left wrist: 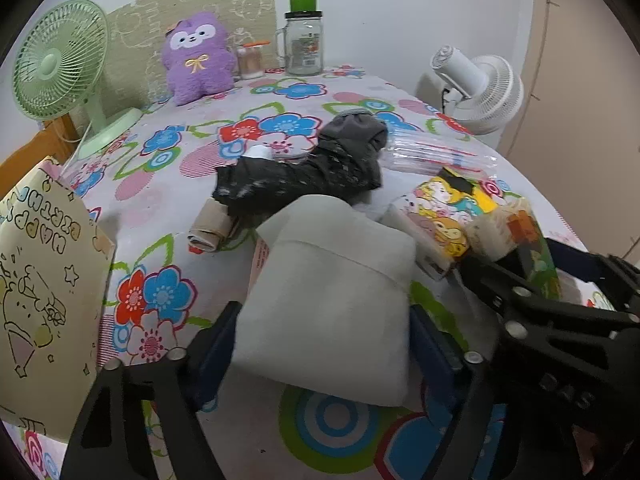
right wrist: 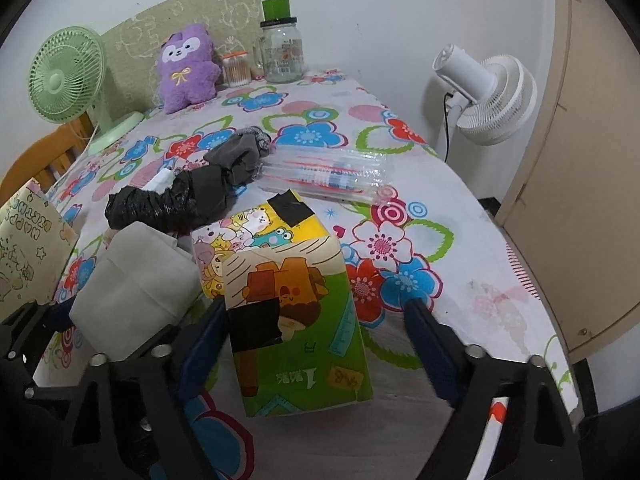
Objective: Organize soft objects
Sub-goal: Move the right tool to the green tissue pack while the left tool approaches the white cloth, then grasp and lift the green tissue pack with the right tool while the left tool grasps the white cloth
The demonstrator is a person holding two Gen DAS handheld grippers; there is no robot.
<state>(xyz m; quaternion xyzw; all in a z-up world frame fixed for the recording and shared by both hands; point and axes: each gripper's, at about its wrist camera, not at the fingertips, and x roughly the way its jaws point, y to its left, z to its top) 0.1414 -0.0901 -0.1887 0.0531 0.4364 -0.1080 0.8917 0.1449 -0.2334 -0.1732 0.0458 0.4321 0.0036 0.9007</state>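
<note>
Soft objects are seen gathered on a flower-print tablecloth [right wrist: 460, 208], the broadest thing in view, which is spread beneath both grippers. Far ahead of the grippers and to the left, a green fan [left wrist: 56, 60] is stood at the cloth's edge, and a white fan [right wrist: 492, 100] is seen off the cloth ahead and to the right. A purple plush toy [left wrist: 198, 58] is propped upright at the far end, with a clear jar [left wrist: 304, 40] with a green cap just to its right. The grey pillow-like pack [left wrist: 332, 312] is flanked closely by the fingers of the left gripper [left wrist: 324, 356]; whether it is actually clamped cannot be told. The green tissue pack [right wrist: 296, 332] is lain between the fingers of the right gripper [right wrist: 316, 344], which is spread wide, its left finger just beside the pack and its right finger well apart. A yellow cartoon tissue pack [right wrist: 256, 232] is set touching behind it. Beyond both grippers, a black bag bundle [right wrist: 168, 202] and a dark grey cloth [right wrist: 240, 156] are found, with clear plastic sleeves [right wrist: 328, 176] to their right.
</note>
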